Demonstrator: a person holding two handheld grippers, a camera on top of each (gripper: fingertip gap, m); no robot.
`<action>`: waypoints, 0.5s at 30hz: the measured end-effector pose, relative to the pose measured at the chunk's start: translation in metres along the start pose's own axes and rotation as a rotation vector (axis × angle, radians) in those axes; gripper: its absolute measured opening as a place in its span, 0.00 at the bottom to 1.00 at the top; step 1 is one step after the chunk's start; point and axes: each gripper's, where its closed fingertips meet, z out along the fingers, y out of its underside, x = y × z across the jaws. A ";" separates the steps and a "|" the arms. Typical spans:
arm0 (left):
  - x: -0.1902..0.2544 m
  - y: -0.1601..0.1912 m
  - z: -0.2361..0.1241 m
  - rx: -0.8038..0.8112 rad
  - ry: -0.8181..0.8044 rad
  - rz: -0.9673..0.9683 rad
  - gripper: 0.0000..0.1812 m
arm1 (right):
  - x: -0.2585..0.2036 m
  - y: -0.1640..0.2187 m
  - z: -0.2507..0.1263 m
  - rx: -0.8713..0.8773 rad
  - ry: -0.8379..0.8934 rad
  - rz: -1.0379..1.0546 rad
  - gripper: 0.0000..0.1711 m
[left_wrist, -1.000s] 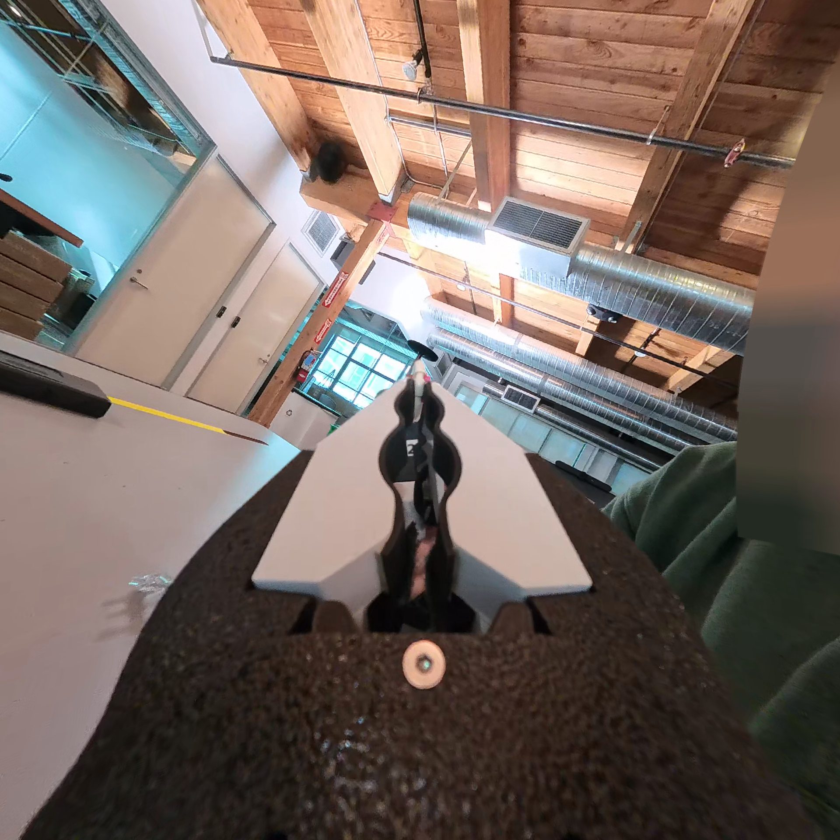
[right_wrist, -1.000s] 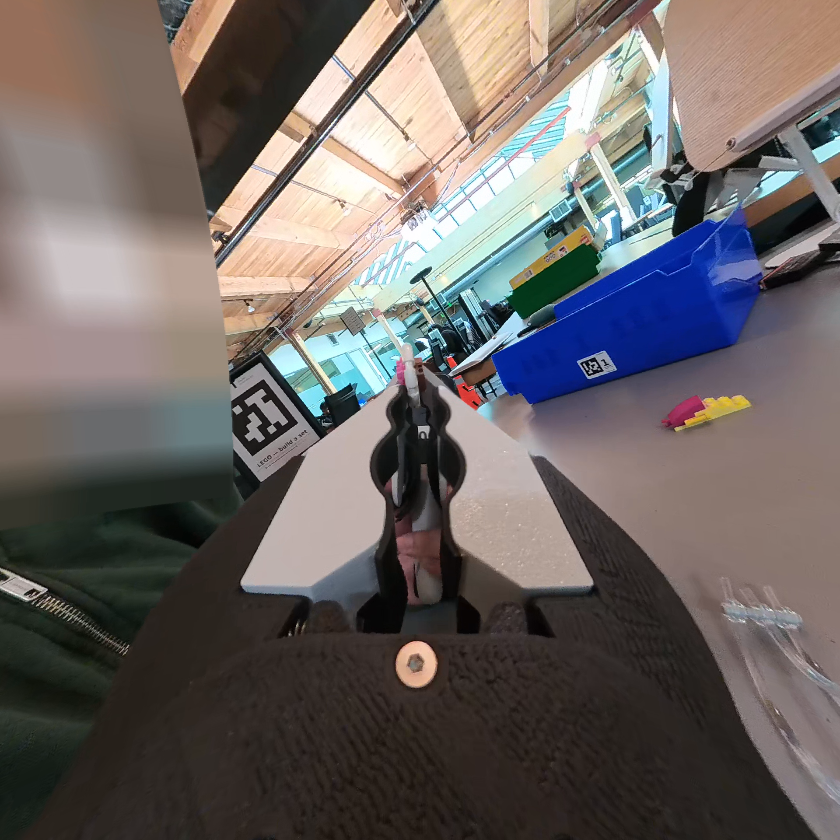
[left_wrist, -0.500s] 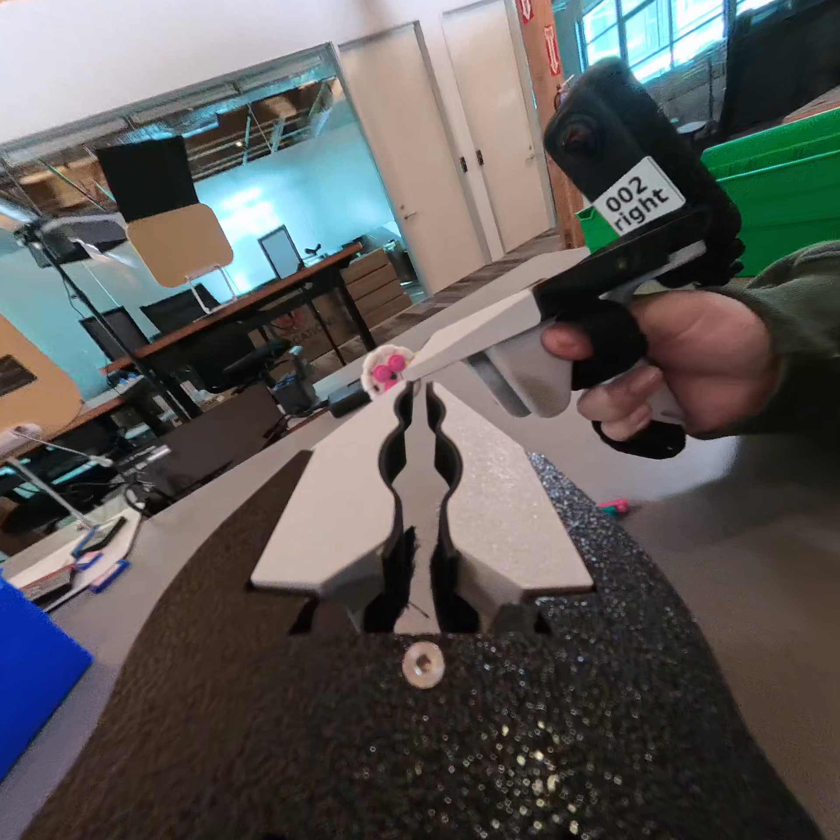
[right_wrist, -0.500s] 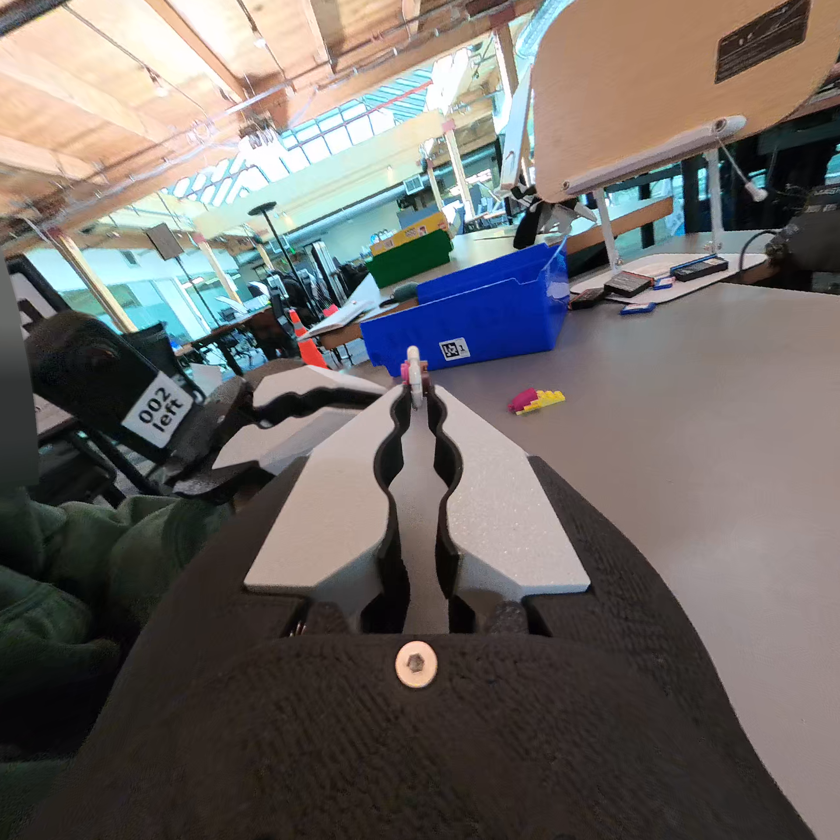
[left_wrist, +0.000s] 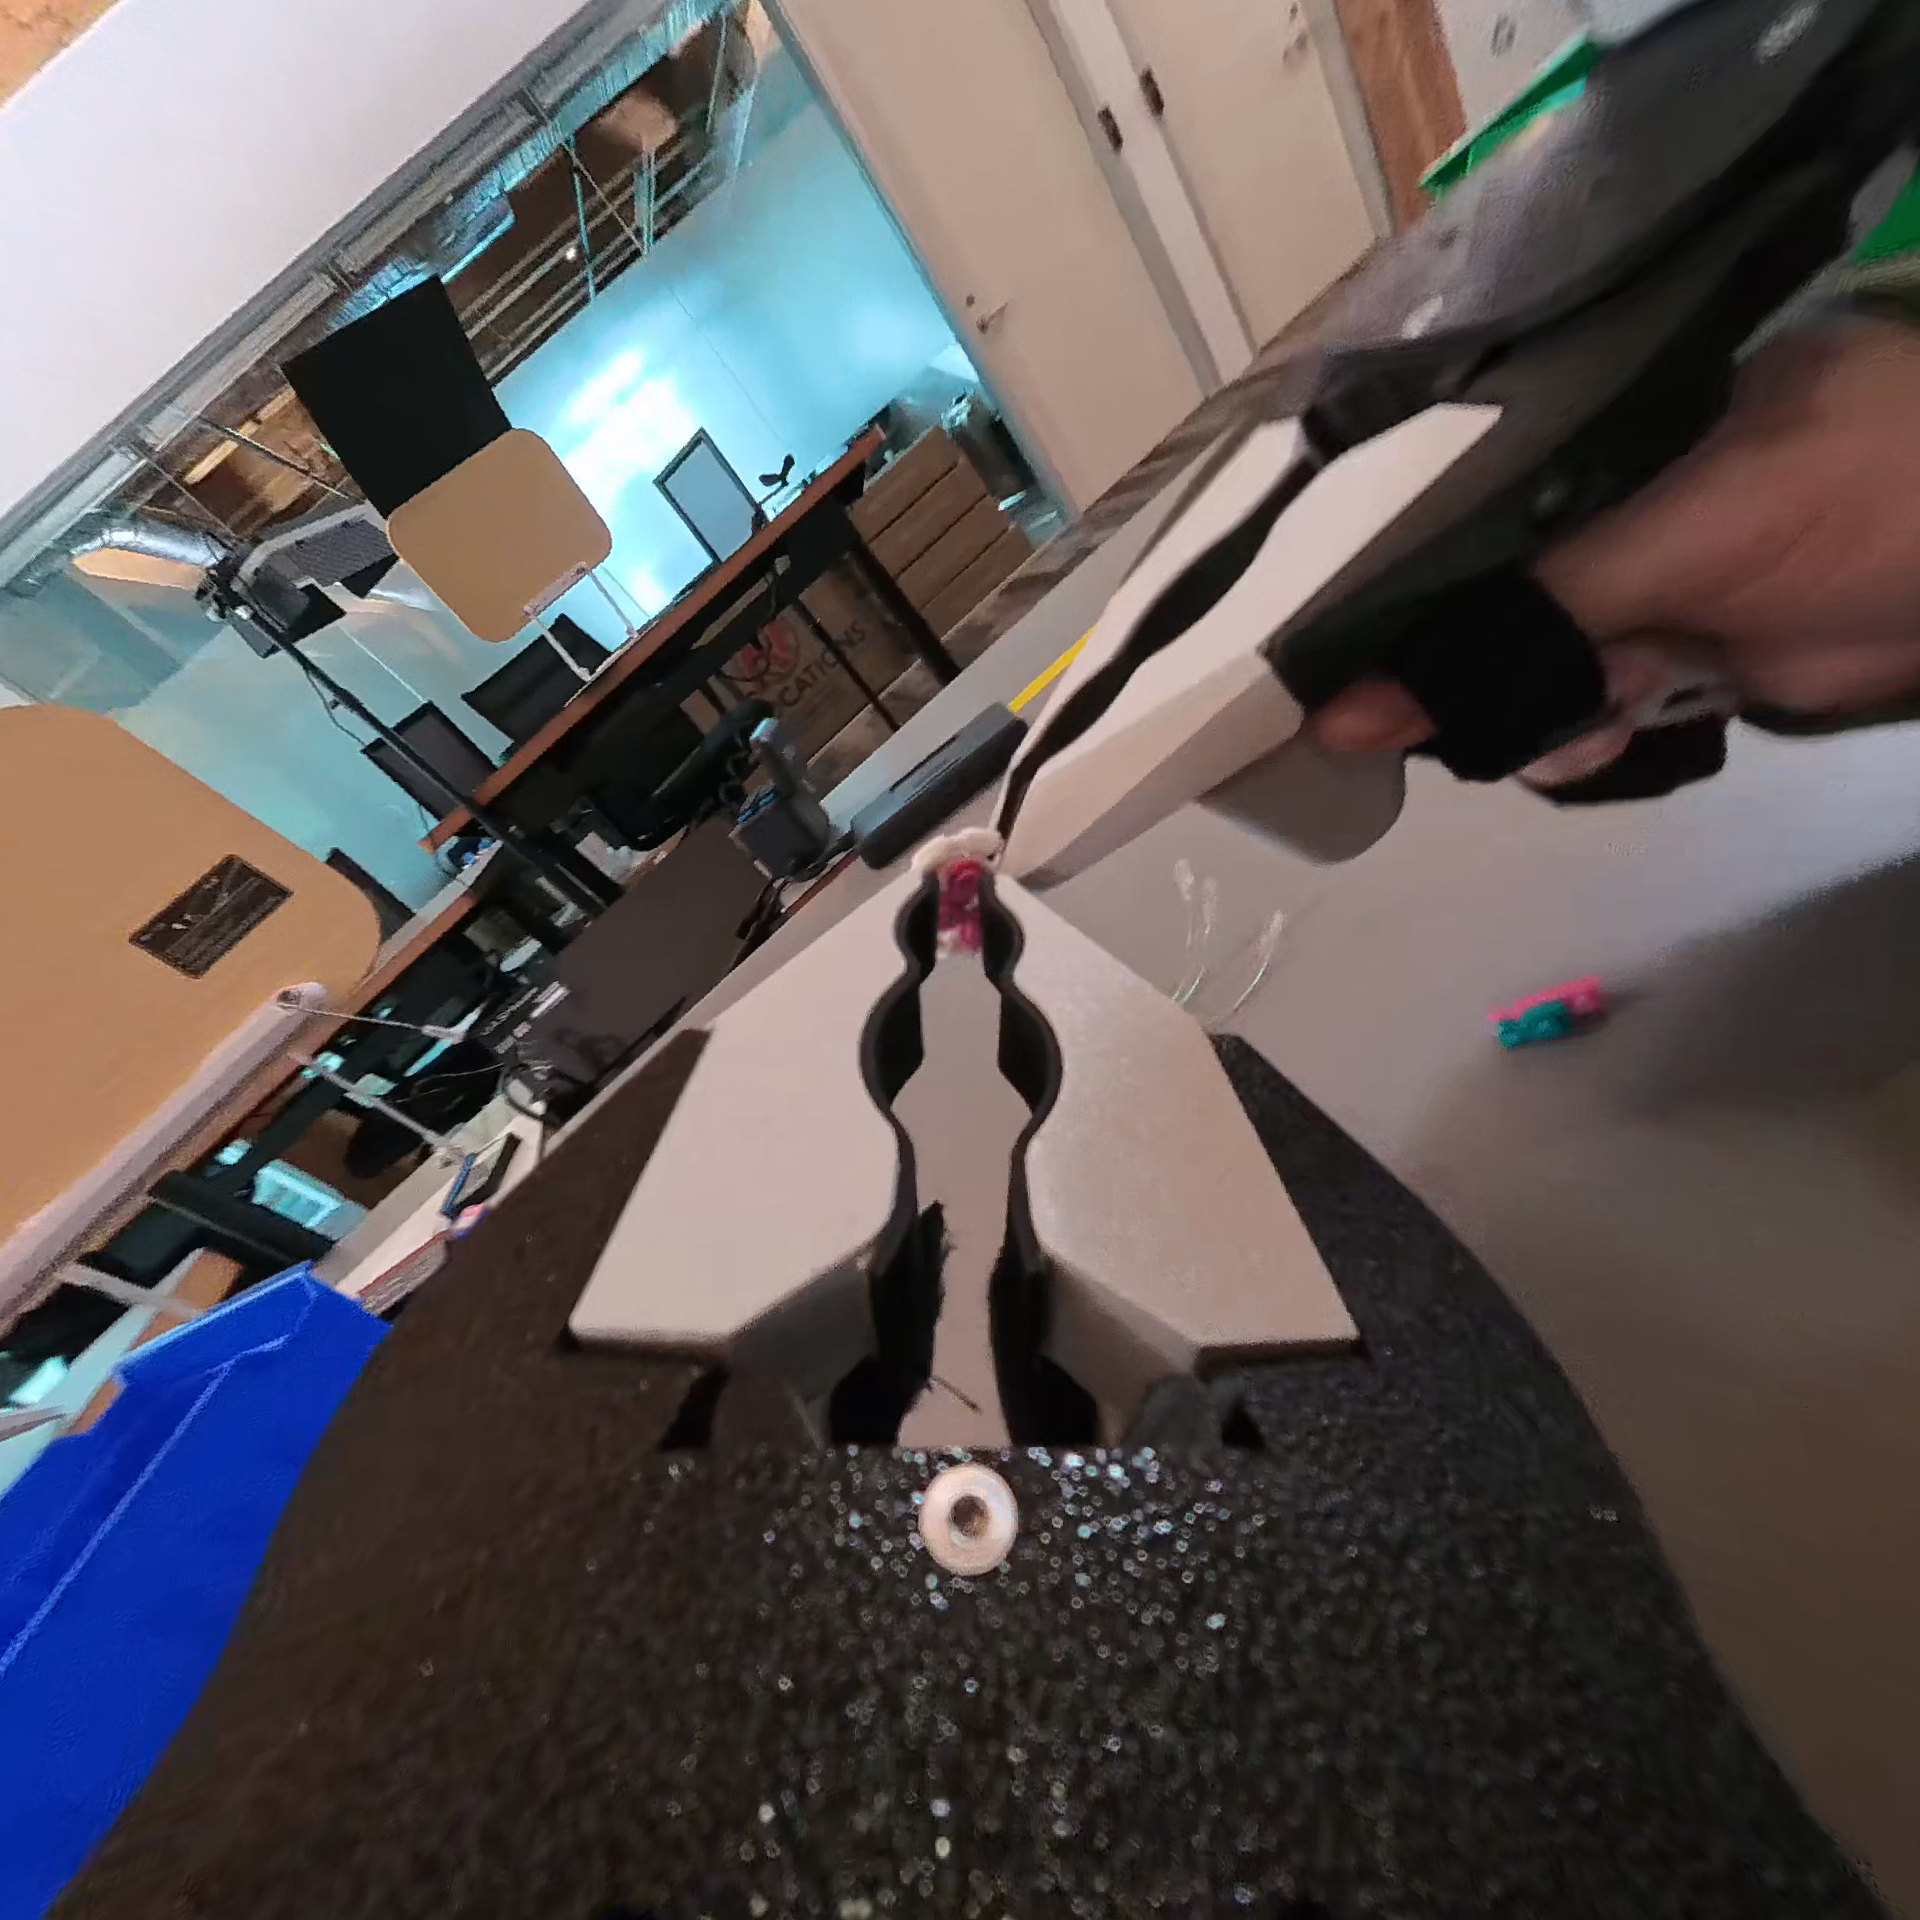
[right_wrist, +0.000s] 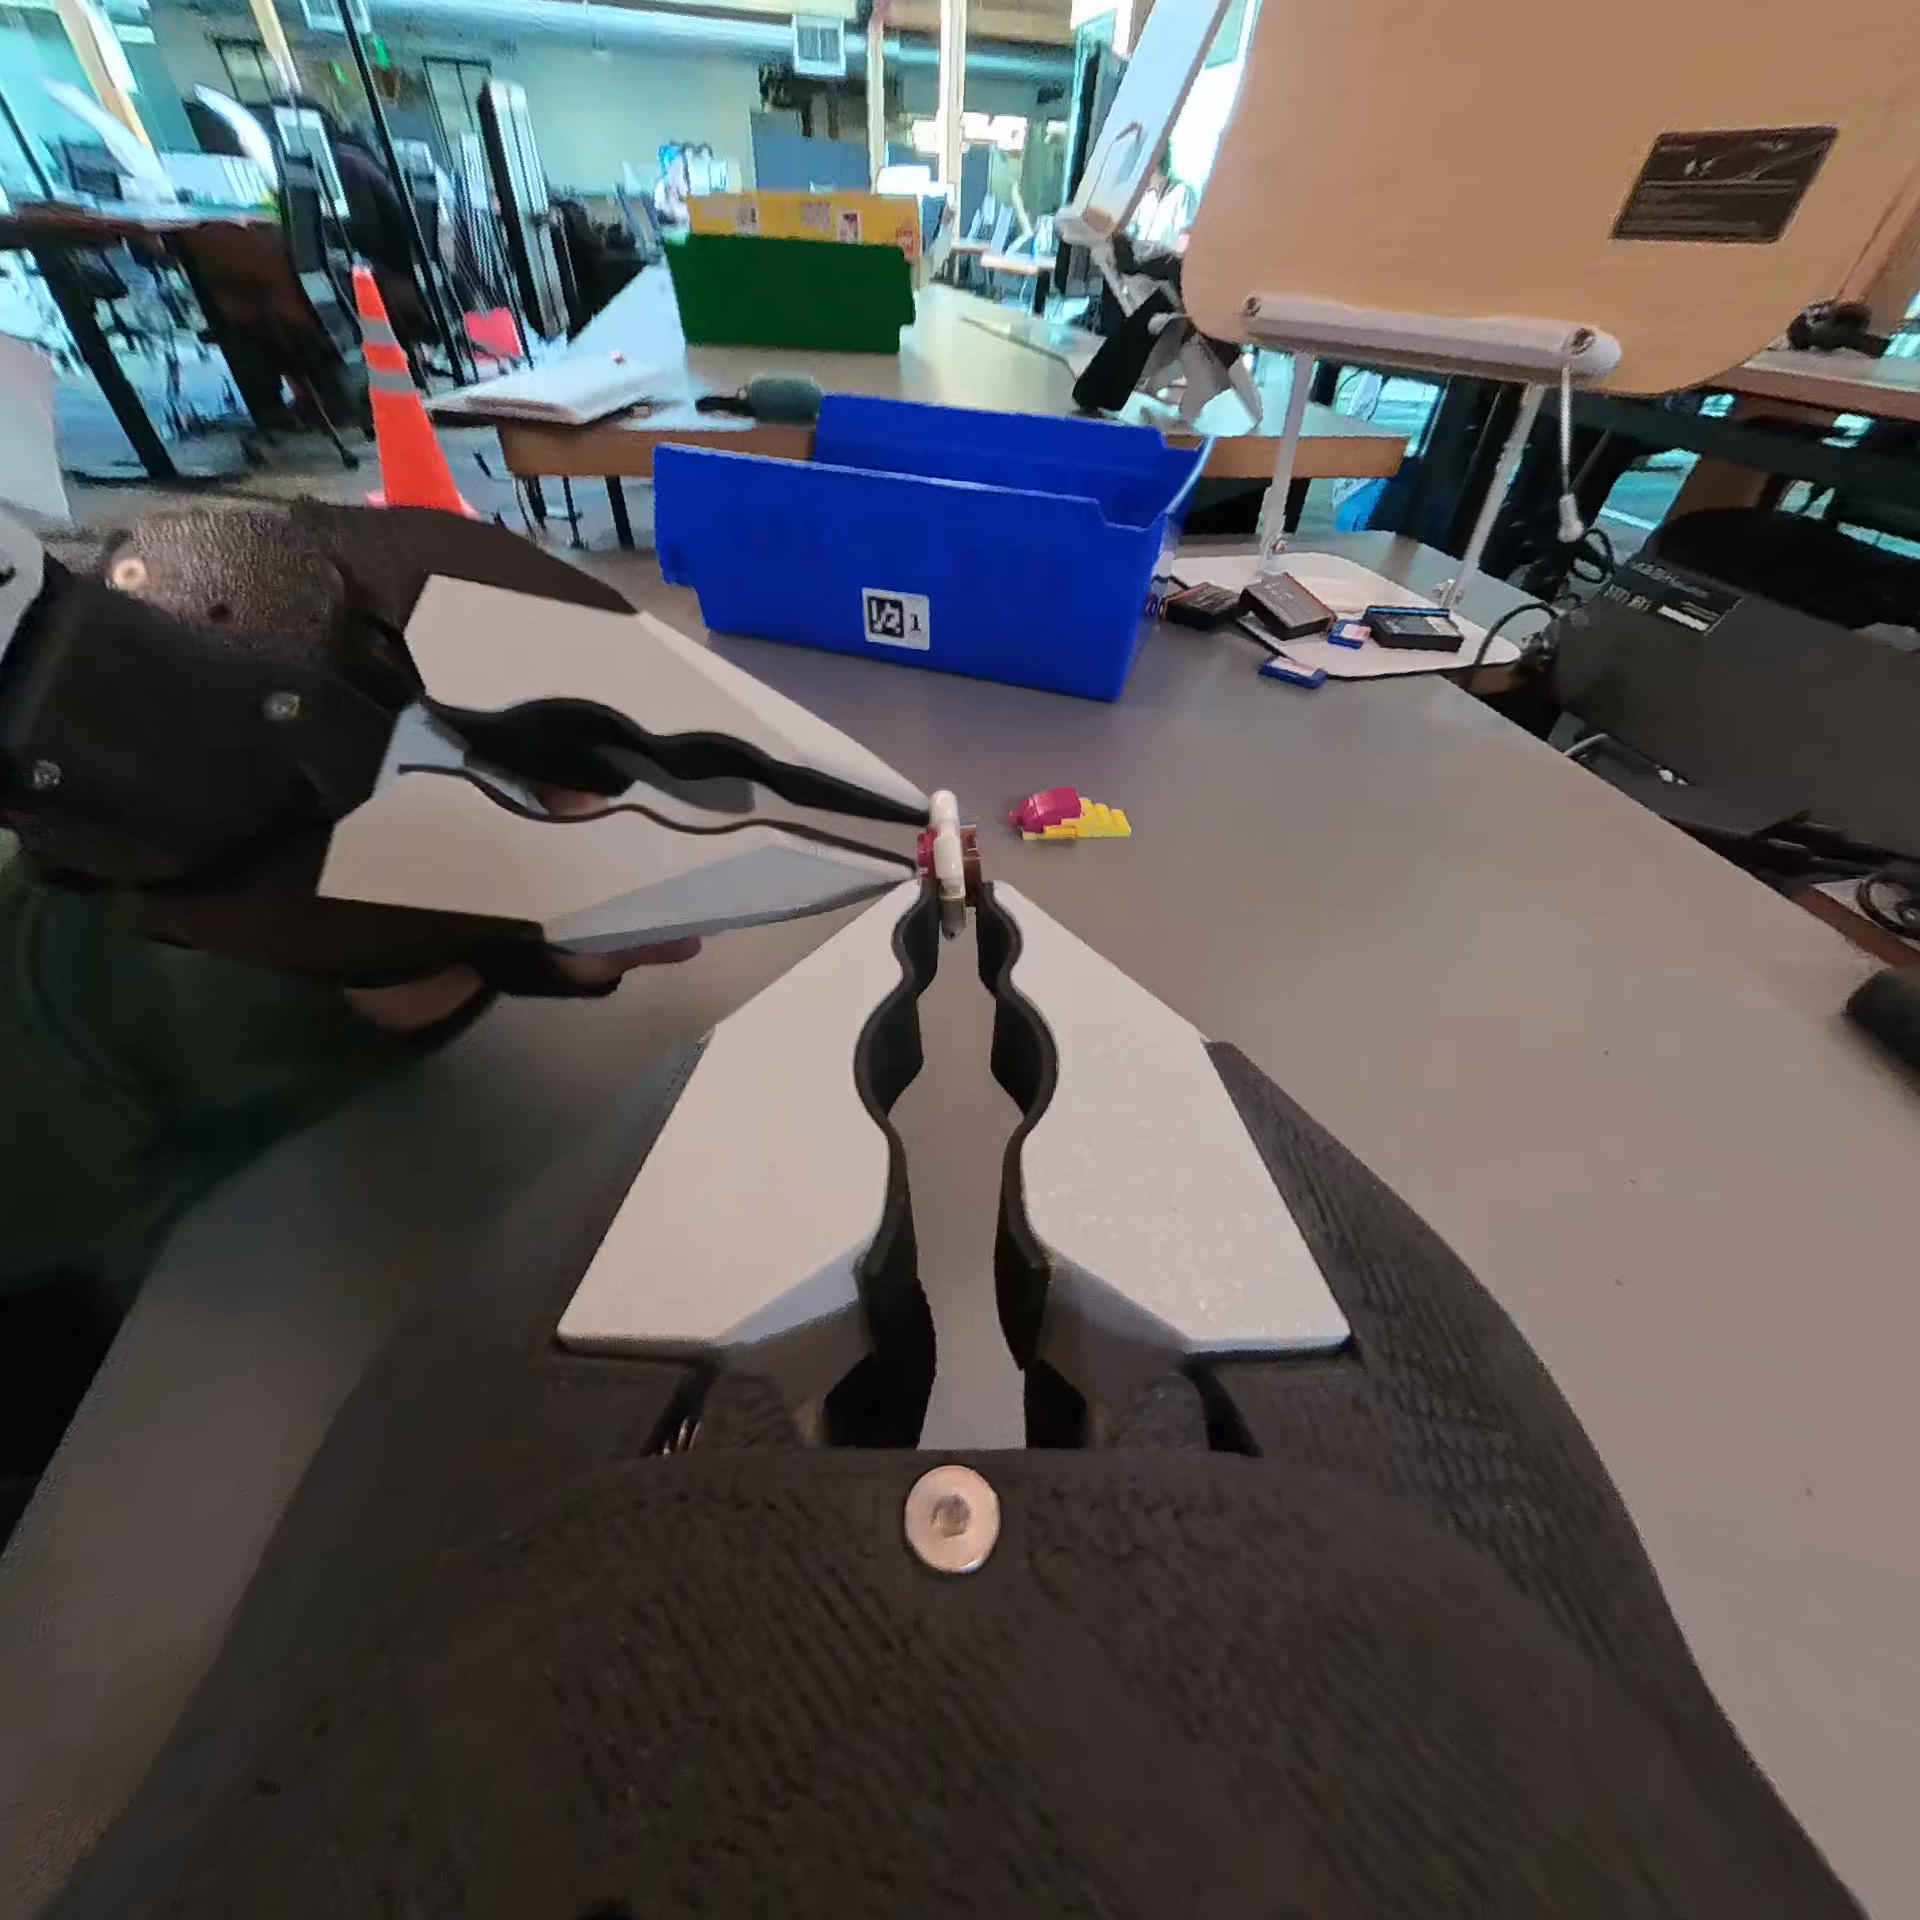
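Note:
My left gripper (left_wrist: 958, 902) is shut on a small pink and white brick piece (left_wrist: 961, 914) held above the grey table (left_wrist: 1558, 1195). My right gripper (right_wrist: 951, 902) is shut on the lower end of the same piece (right_wrist: 945, 844). The two grippers meet tip to tip at it, roughly at right angles. In the right wrist view the left gripper (right_wrist: 920, 844) comes in from the left. In the left wrist view the right gripper (left_wrist: 1013, 831) comes in from the upper right, held by a hand (left_wrist: 1714, 582).
A pink and yellow brick cluster (right_wrist: 1070, 816) lies just beyond the tips. A blue bin (right_wrist: 935, 582) stands behind it. A pink and teal piece (left_wrist: 1548, 1013) and a clear plastic bag (left_wrist: 1226, 956) lie on the table. Small cards and black devices (right_wrist: 1288, 613) sit far right. Less than 4 cm separates the two grippers' tips.
Both grippers swung down from pointing at the ceiling to level over the table. Their tips came together and now both pinch the small piece.

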 end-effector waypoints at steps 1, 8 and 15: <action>0.001 0.004 0.000 -0.019 0.007 0.032 0.02 | 0.000 0.003 0.001 -0.021 -0.002 -0.009 0.03; 0.019 0.026 0.001 -0.108 0.097 0.265 0.07 | -0.002 0.025 0.005 -0.177 -0.074 -0.023 0.03; 0.022 0.030 0.001 -0.118 0.106 0.318 0.05 | -0.003 0.046 0.006 -0.327 -0.092 0.004 0.03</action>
